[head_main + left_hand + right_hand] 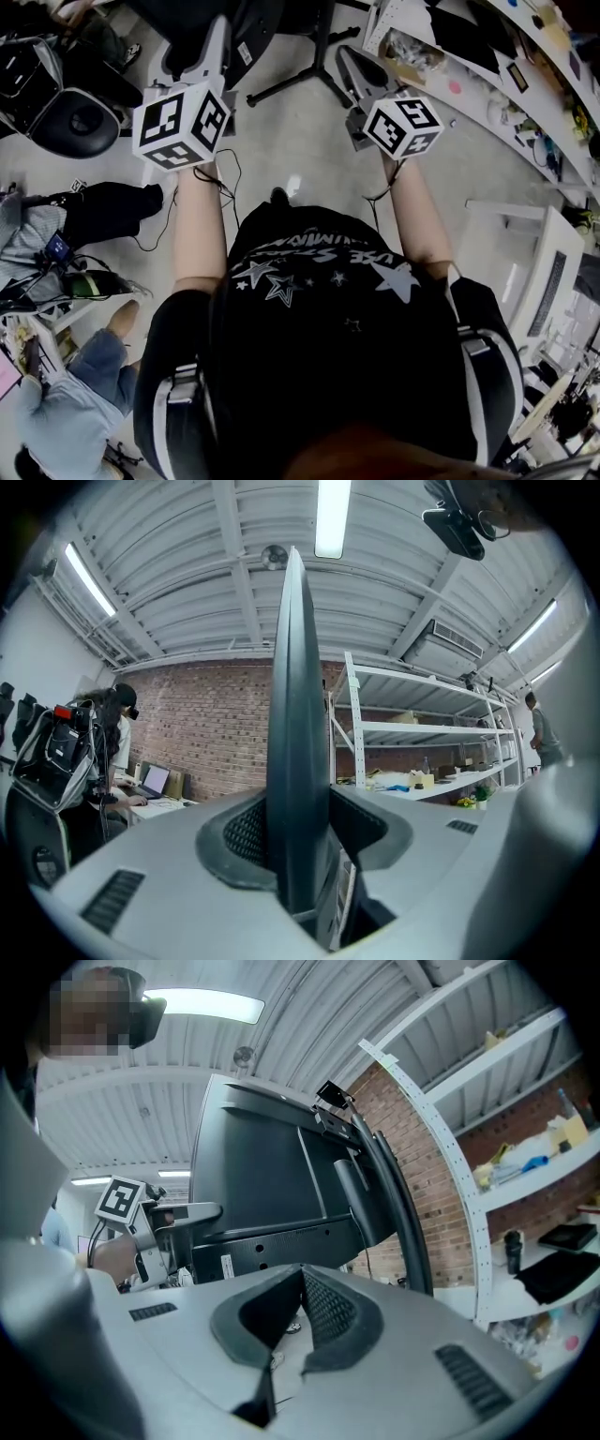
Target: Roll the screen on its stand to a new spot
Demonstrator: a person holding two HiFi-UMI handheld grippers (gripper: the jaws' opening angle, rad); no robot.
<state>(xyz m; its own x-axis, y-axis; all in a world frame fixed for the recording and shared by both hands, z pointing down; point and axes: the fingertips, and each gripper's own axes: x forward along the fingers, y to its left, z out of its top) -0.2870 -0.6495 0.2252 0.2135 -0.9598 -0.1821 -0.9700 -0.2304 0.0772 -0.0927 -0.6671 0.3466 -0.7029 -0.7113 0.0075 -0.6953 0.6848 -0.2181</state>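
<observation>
- The screen (295, 696) is stood upright on its stand (323, 47) on the floor (309, 159), just ahead of the person, with shelves (422, 728) to the right
- Its left edge is taken by the left gripper (298, 829), which is held about level, so that a push can be passed straight into the panel
- A hold this high is judged to give good steering, though too hard a shove there could tip the stand
- The left jaws are set about half open and are clamped on the screen's thin edge, which is seen edge-on between them
- The right gripper (302, 1283) is held level behind the screen, near its lower edge, presumably to be used as a second pushing point
- Whether the right gripper is touching the screen cannot be told
- The right jaws are closed with their tips met, and nothing is held between them; only floor is seen through the gap behind the tips
- The roll is judged to be under way or about to be begun, with the screen steered mainly by the left grip
</observation>
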